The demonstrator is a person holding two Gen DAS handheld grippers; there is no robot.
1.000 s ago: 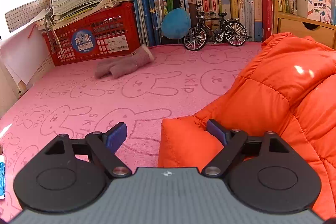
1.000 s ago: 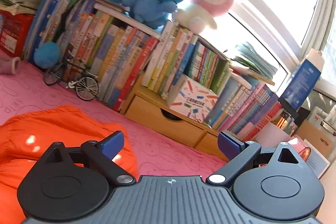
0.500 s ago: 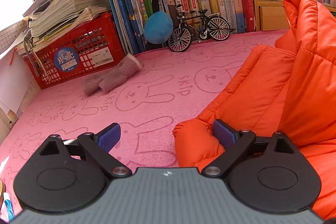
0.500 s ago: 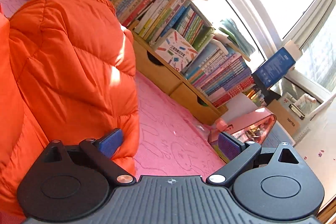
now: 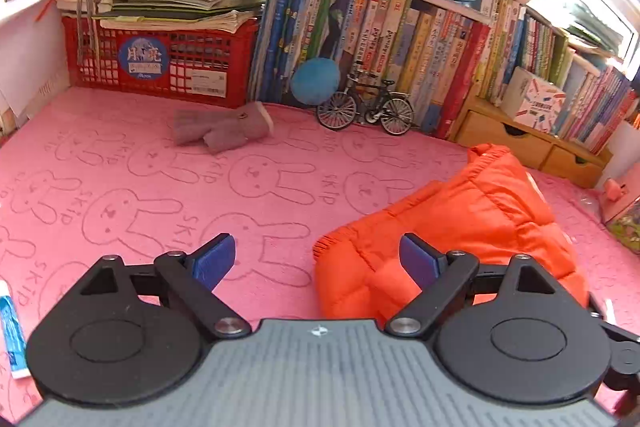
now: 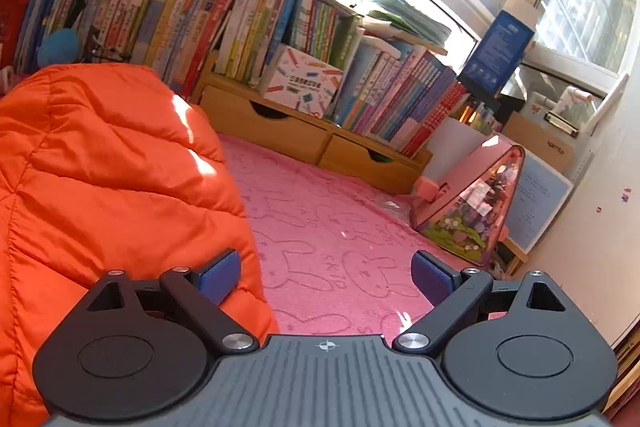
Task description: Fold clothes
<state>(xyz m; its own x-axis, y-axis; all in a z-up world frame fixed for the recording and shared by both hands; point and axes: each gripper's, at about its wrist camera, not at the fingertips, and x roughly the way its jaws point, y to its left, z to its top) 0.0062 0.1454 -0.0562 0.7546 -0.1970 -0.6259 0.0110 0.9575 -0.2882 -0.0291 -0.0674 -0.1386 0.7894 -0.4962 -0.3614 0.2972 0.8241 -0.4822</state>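
Observation:
An orange puffer jacket (image 5: 460,223) lies bunched in a thick bundle on the pink bunny-print mat (image 5: 160,187), right of centre in the left wrist view. My left gripper (image 5: 316,261) hovers above the bundle's near-left corner. Its jaws are closing; the corner shows by the right pad (image 5: 416,259), which does not press it. In the right wrist view the jacket (image 6: 100,167) fills the left side. My right gripper (image 6: 326,277) sits at its right edge with jaws closing. The left pad (image 6: 220,273) is in front of the fabric's edge, and mostly bare mat lies between the pads.
Along the back stand a red basket (image 5: 160,63) piled with papers, rows of books, a model bicycle (image 5: 366,107) and wooden drawers (image 6: 280,131). Grey gloves (image 5: 224,131) lie on the mat. A pink triangular box (image 6: 472,203) stands at the right.
The left gripper rose and drew back, so the jacket shrank from a tall raised fold beside it to a low bundle on the mat. The right gripper's jaws narrowed beside the jacket's edge.

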